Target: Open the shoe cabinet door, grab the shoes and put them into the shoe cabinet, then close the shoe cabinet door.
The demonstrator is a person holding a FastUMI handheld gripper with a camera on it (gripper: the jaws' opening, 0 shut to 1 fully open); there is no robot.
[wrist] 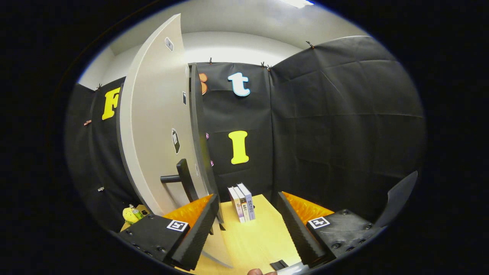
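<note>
The shoe cabinet door (153, 126) is a tall pale panel with a dark edge, standing to the left of my fingers. Its black bar handle (184, 179) sticks out low on the panel, just above and beyond my left fingertip (212, 202). I cannot tell how far the door is swung. My gripper (247, 196) is open over the wooden tabletop (259, 236), with a wide gap and nothing between its fingers. The right finger (294, 225) is clear of everything.
Three books (241, 203) stand upright on the table just beyond the fingers, against the black cloth wall. A yellow object with a small bottle (131, 214) sits low to the left of the door. A person's fingertip (256, 272) shows behind the fingers.
</note>
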